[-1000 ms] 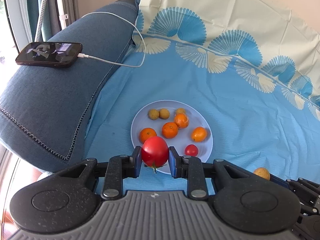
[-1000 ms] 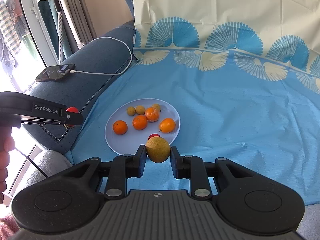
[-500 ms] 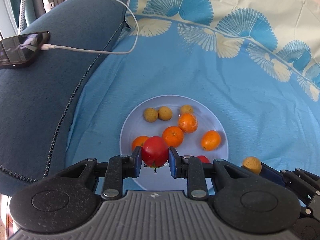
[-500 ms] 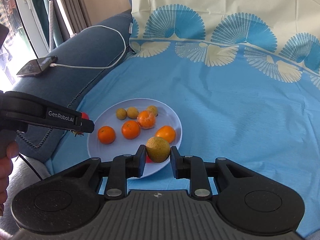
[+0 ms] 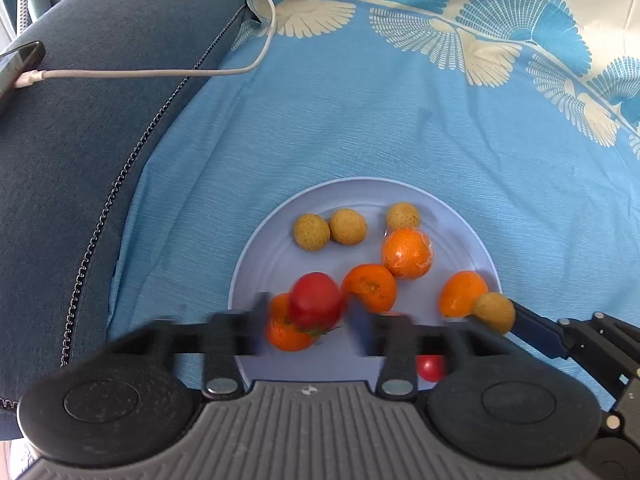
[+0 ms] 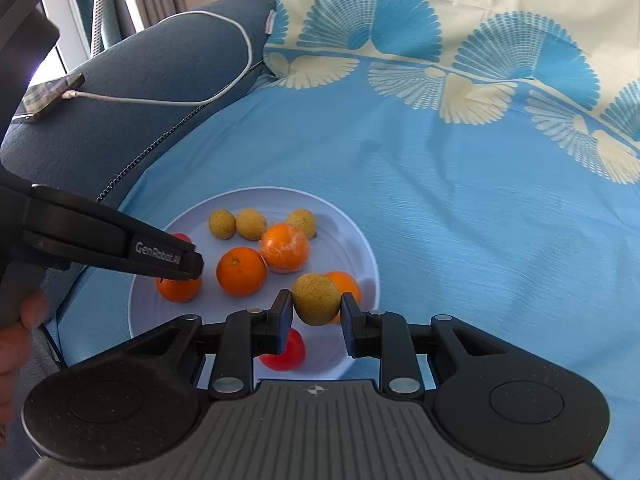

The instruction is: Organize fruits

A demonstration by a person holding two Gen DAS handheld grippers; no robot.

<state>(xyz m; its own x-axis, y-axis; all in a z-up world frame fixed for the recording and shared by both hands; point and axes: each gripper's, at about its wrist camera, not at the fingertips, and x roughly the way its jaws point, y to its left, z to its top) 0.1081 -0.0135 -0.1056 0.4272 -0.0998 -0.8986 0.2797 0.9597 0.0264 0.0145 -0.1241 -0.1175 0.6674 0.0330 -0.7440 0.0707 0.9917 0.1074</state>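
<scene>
Blue cloth [image 5: 400, 120] printed with cream and blue fans covers the seat of a dark blue sofa, whose armrest [image 5: 100, 120] carries a phone [image 6: 48, 96] plugged into a white cable [image 5: 160, 74]. On the cloth sits a pale round plate [image 5: 256, 264] holding three small tan fruits in its far part, four oranges across its middle, one of them wrapped in clear film [image 5: 407, 253], and a small red tomato [image 6: 286, 350] at its near edge. Over the plate's near left side the left tool [image 5: 308, 316] has its fingers spread apart and blurred, and a large red tomato [image 5: 316, 300] sits between them, touching neither blue pad as far as the blur allows, in front of an orange [image 5: 286, 330]. Whether that tomato already rests on the plate cannot be told. Over the near right part of the plate the right tool [image 6: 316, 312] is clenched on a round yellow-green fruit [image 6: 316, 299], pinched between its two pads and held clear above the plate, beside another orange [image 6: 346, 284].
</scene>
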